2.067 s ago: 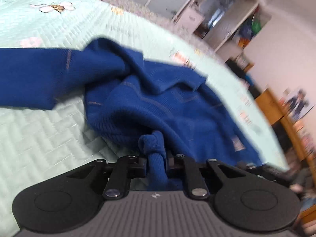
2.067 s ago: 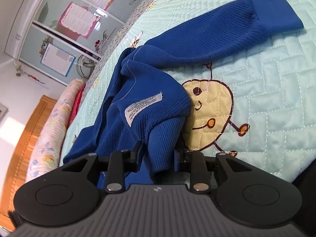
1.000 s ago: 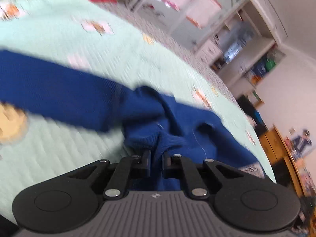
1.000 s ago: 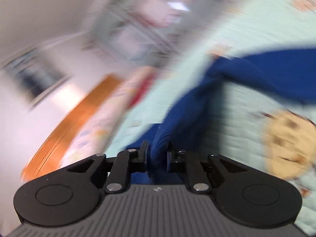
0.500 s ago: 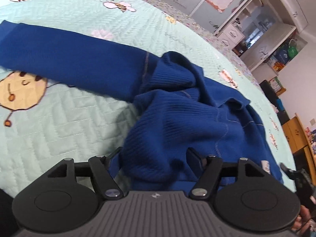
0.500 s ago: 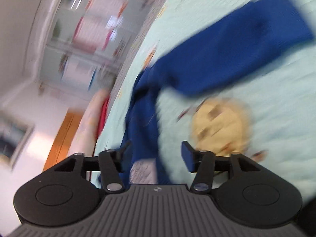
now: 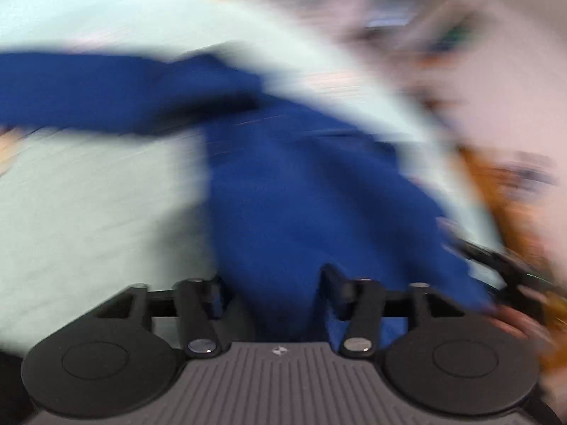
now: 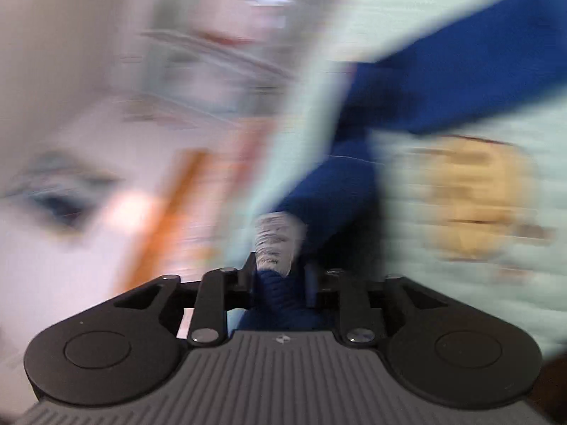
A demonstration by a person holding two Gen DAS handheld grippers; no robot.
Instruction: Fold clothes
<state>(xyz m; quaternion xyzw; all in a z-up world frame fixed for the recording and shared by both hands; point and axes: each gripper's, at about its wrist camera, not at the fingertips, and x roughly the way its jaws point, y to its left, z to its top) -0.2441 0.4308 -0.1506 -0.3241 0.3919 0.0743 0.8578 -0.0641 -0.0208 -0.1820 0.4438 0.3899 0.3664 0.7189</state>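
Since half a second ago the right gripper (image 8: 280, 283) has closed, pinching the blue sweater (image 7: 301, 184) beside its label (image 8: 278, 244) — left gripper (image 7: 271, 288) fingers spread, sweater on the quilt (image 7: 88, 205).

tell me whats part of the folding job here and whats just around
Job:
sweater
left gripper, open around the fabric
right gripper, narrowed on the fabric by the label

Around:
quilt, with a yellow cartoon patch
blurred room furniture
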